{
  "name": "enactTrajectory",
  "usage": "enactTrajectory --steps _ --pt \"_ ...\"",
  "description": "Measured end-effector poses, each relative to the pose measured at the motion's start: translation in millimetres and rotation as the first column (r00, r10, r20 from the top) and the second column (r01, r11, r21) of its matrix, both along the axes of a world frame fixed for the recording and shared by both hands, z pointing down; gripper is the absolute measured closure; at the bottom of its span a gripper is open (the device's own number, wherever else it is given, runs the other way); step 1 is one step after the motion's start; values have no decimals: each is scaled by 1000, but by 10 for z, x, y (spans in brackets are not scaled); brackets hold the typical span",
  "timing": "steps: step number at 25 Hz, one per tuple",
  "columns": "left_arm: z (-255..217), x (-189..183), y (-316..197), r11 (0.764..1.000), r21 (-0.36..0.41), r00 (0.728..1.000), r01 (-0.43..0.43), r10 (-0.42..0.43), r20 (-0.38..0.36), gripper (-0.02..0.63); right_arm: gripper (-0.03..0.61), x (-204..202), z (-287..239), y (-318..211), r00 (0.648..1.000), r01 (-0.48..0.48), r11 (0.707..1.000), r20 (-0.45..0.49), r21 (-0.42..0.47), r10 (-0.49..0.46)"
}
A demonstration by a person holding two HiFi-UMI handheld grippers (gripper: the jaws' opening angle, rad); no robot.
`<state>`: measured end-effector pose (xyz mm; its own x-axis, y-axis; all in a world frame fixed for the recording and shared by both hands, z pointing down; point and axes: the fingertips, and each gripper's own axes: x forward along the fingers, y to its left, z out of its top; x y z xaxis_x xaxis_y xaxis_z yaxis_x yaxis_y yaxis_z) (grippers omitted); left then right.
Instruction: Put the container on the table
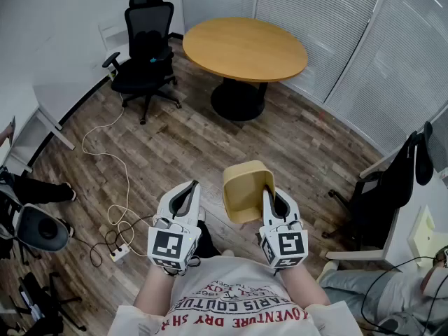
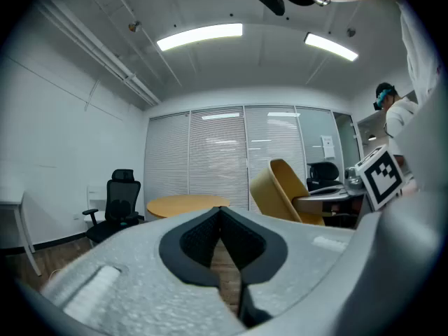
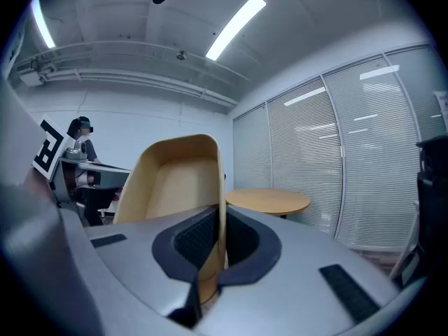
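Well short of the table (image 1: 245, 47), right gripper (image 1: 270, 196) pinches the container (image 1: 243, 187) wall; left gripper (image 1: 190, 189) is pressed together, empty.

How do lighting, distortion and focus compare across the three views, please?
Head view: even, soft light, sharp, with mild wide-angle bending at the edges. Left gripper view: strong fisheye with black corners, ceiling lights blown out, the near left tongs slightly soft. Right gripper view: same fisheye and dark corners, the container fairly crisp.
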<state>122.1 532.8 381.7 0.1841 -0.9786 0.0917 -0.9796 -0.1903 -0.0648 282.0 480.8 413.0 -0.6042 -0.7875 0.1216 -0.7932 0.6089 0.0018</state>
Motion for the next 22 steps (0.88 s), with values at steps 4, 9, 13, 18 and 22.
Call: enactTrajectory --steps 4,9,13,18,22 --pt "20 14 -28 1000 -6 1000 -4 4 3 615 569 3 52 -14 1000 1 1000 0 -11 -1" --pt "57 33 -41 1000 -19 1000 -8 8 1 615 569 20 110 -29 1000 -6 1000 3 -29 6" --pt "77 5 -75 999 -34 1000 -13 13 0 615 568 6 138 -67 1000 -19 999 12 -46 20" --pt "130 -67 -167 999 -52 1000 -11 10 -12 615 568 -51 222 -135 1000 -18 997 15 -74 19" --pt "193 -105 -323 997 -67 999 -35 34 -15 615 568 -108 300 -291 999 -34 994 16 -104 36"
